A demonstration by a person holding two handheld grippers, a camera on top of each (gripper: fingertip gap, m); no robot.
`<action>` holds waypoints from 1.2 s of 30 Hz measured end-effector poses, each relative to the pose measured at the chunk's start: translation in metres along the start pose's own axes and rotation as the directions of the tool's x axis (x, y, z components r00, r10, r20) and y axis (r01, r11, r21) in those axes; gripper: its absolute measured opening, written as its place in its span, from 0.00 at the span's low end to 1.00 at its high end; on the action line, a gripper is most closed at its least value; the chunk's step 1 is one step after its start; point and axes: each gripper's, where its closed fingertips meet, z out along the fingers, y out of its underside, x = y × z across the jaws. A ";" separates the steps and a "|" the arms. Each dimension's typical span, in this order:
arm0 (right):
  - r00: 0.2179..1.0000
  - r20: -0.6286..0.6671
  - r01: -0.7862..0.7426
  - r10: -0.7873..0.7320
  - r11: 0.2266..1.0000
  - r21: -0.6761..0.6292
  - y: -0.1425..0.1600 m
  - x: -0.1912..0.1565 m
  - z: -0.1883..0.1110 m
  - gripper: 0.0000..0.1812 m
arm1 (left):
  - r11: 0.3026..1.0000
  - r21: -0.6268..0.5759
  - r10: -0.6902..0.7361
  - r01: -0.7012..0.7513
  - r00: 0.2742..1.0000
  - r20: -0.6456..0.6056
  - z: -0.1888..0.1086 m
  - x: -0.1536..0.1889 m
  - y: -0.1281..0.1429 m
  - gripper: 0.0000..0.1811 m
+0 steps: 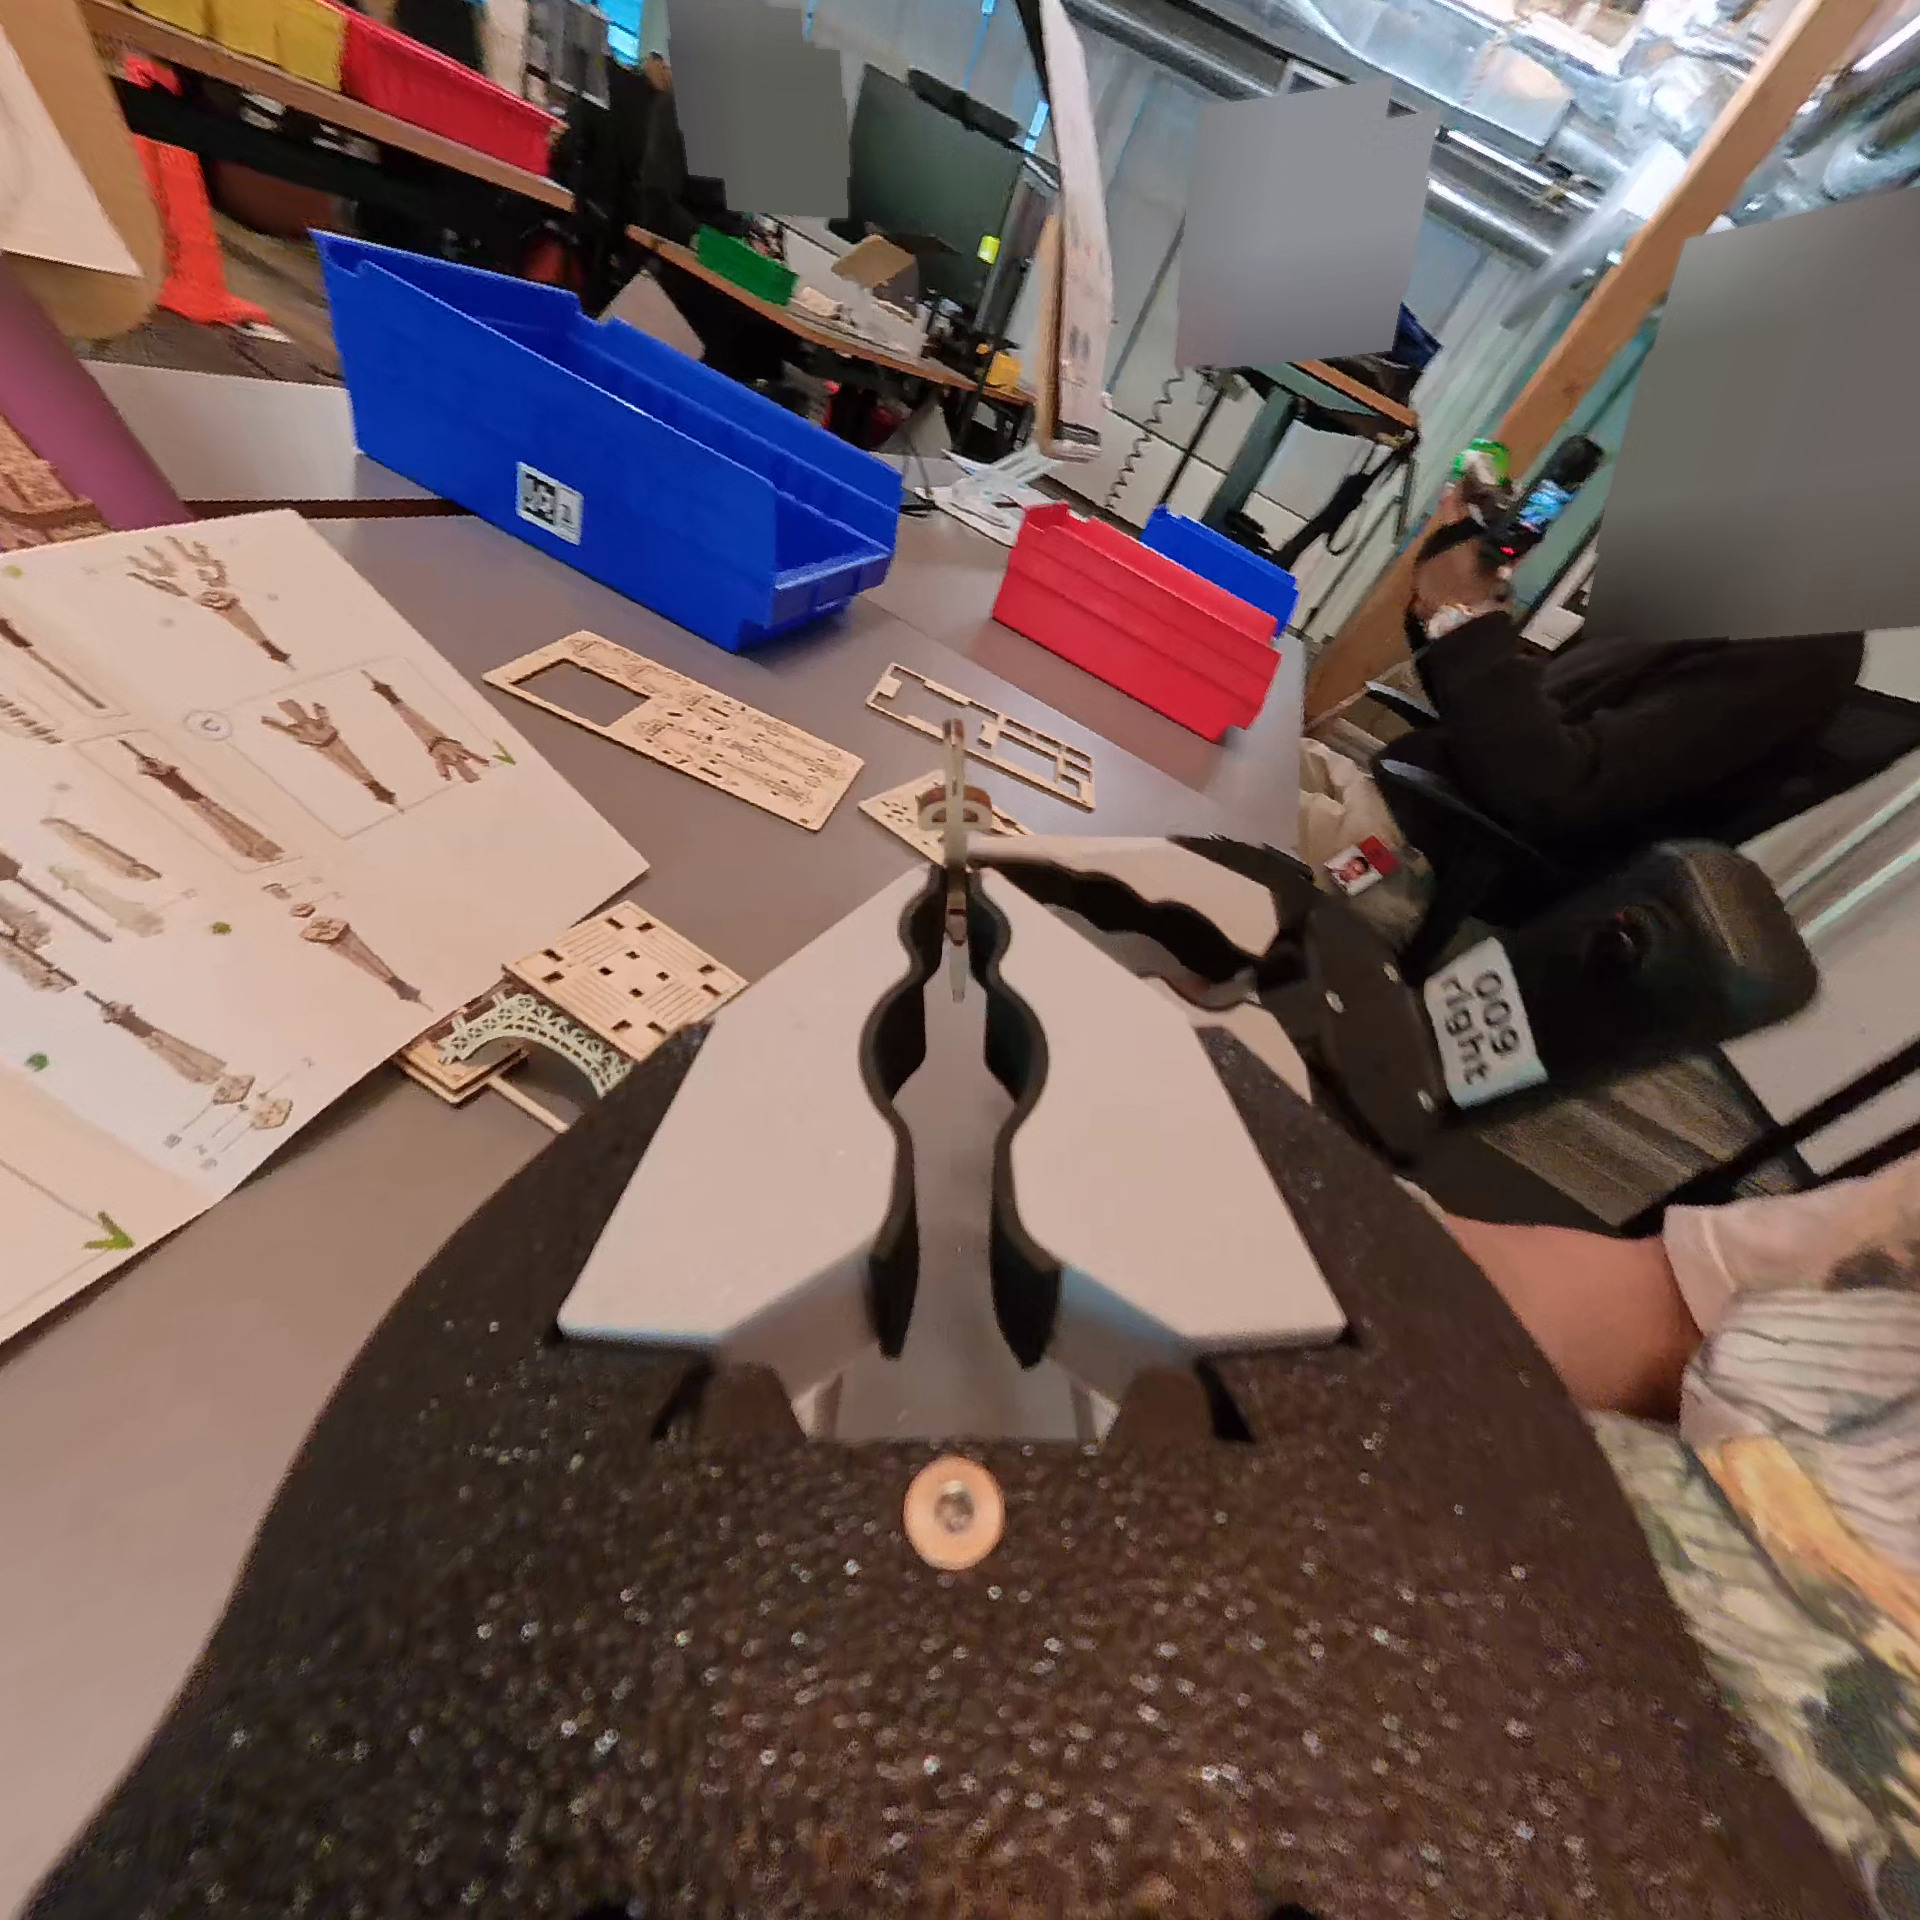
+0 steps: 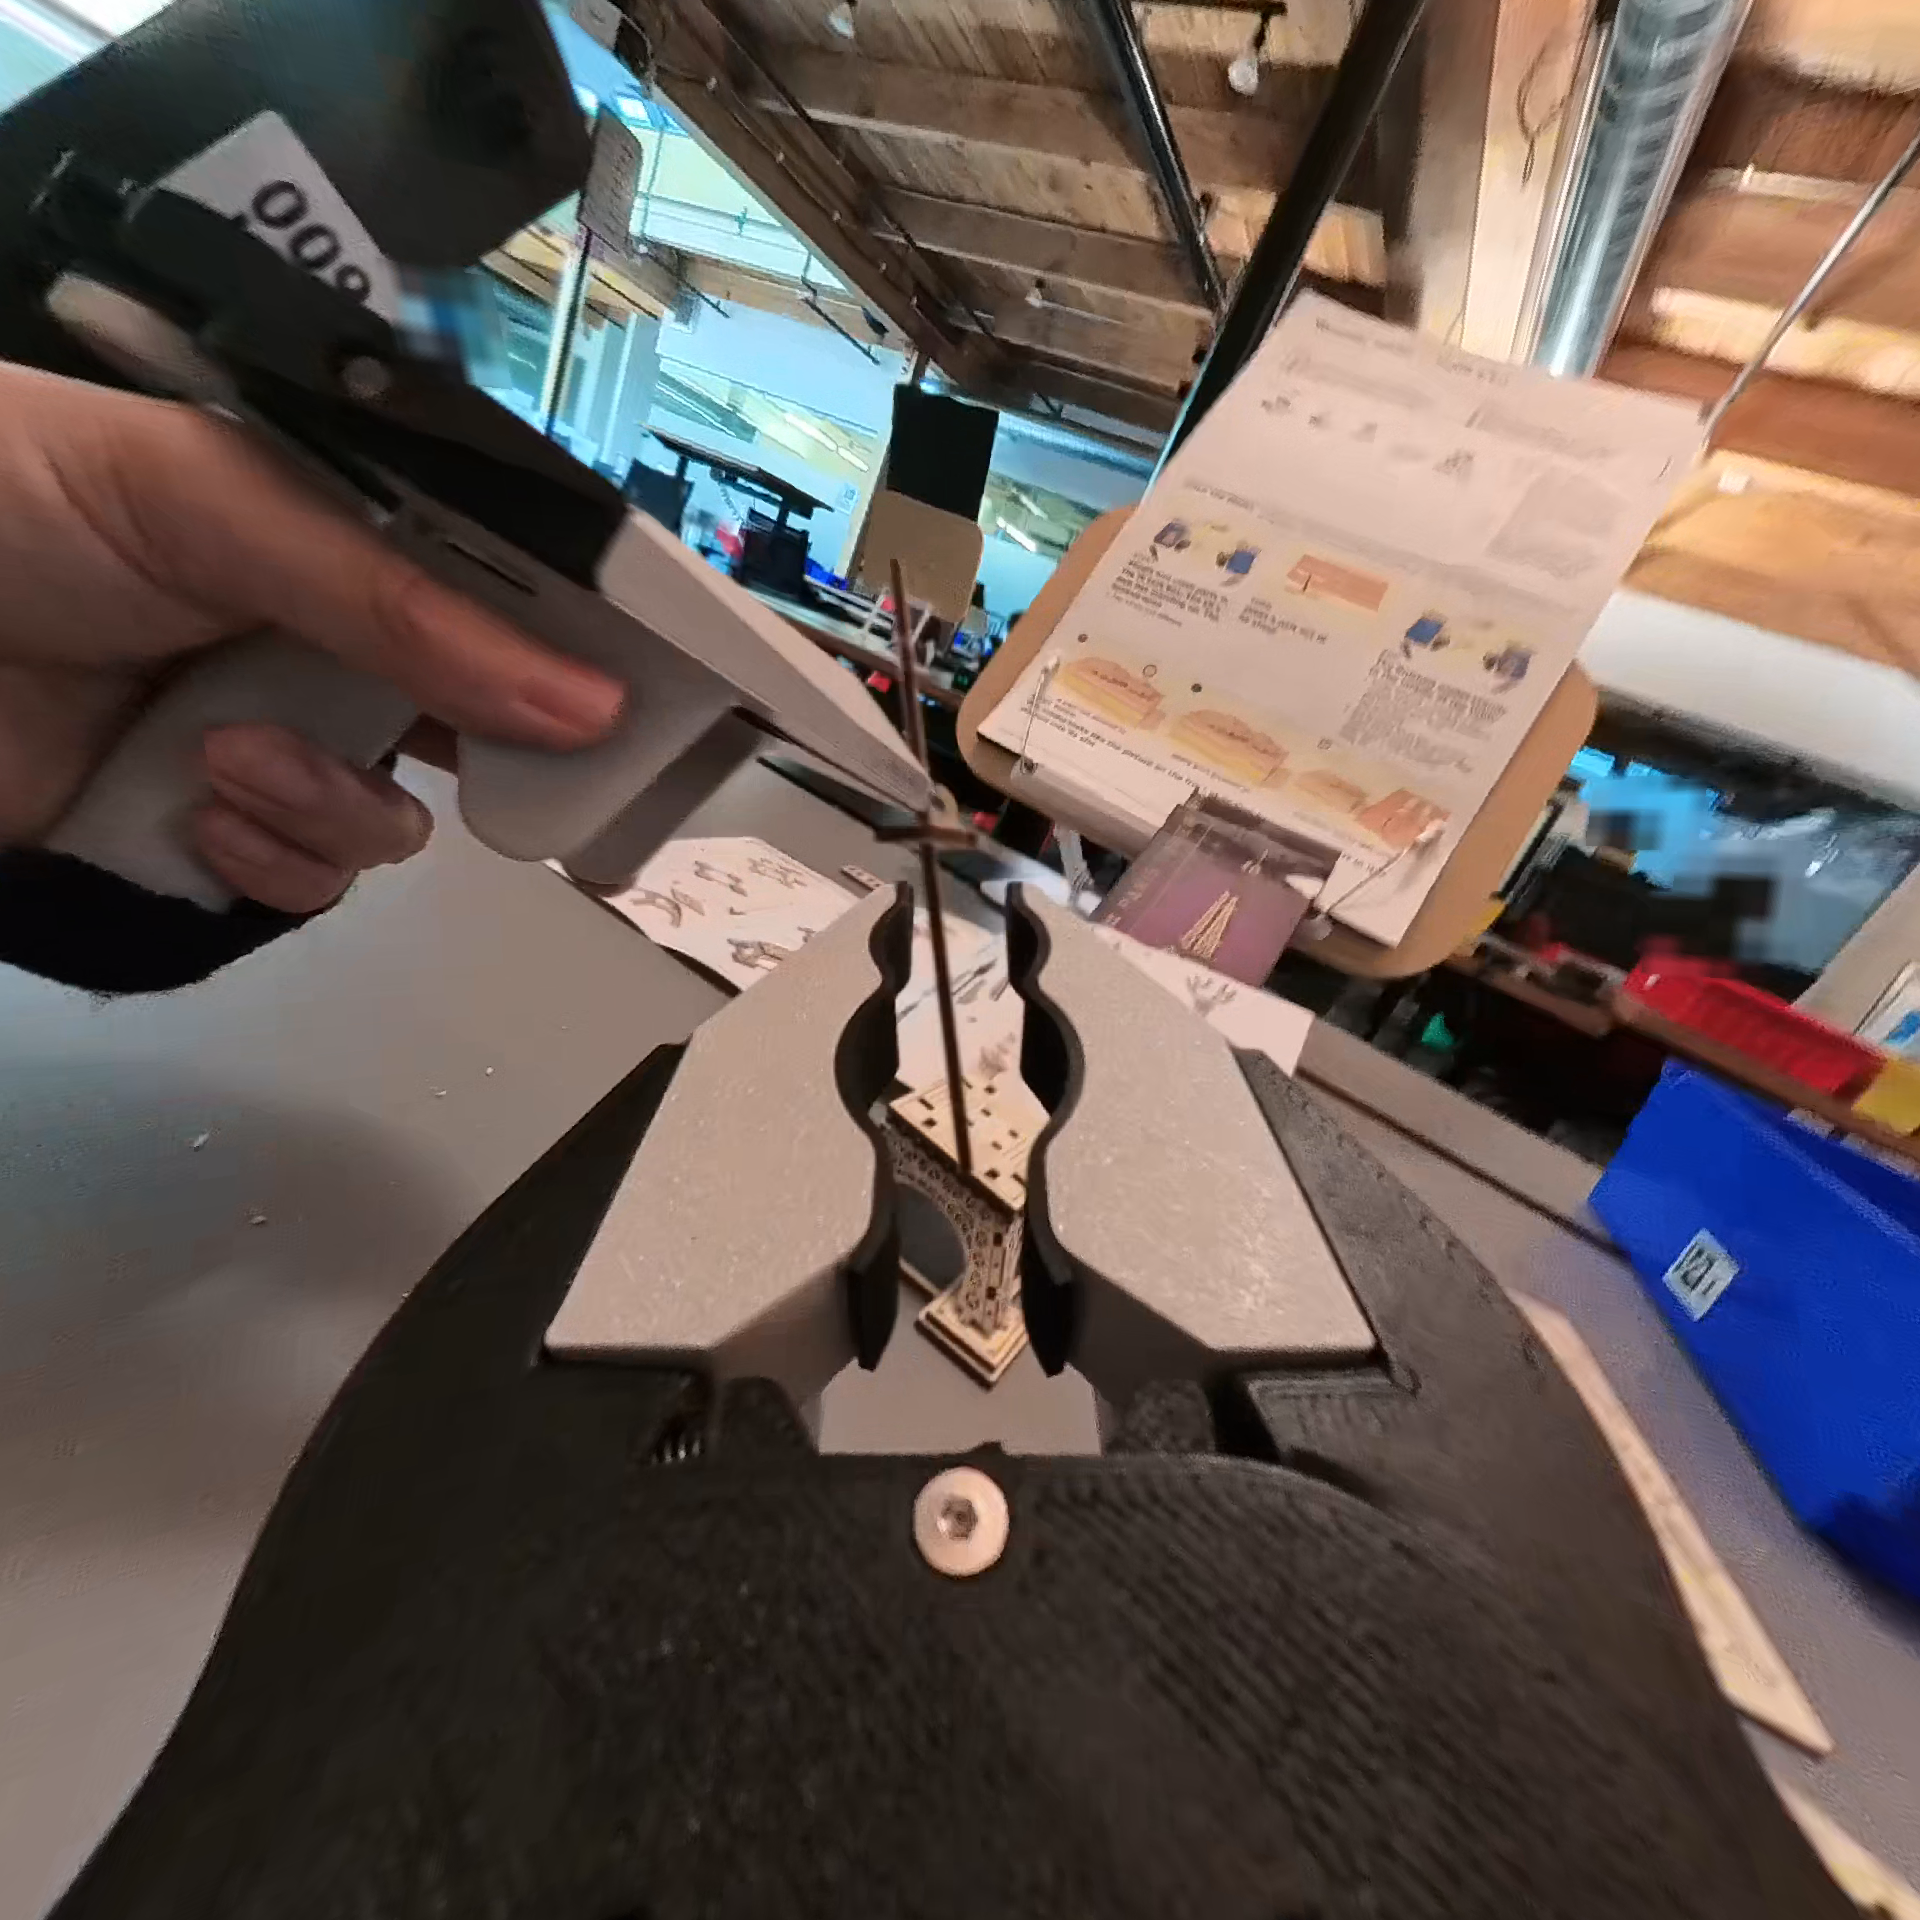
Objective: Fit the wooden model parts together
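Left wrist view, left claw (image 1: 954, 902) pinching wooden strip (image 1: 952, 790)

The left gripper (image 1: 954, 883) points forward toward twelve o'clock, its grey fingers drawn together until the tips nearly meet. A bare hand (image 2: 208, 623) wraps its pistol-style handle at nine o'clock in the right wrist view, index finger stretched along the trigger. The right gripper (image 2: 956, 904) stands with its fingers parted, a clear gap between the tips. In the left wrist view it reaches in from three o'clock, tips close beside the left gripper's.
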 end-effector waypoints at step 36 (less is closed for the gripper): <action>0.963 -0.262 -0.091 0.062 0.991 -0.101 0.022 0.078 -0.025 0.00 | 0.758 -0.612 0.443 -0.227 0.867 0.227 0.026 -0.066 0.096 0.04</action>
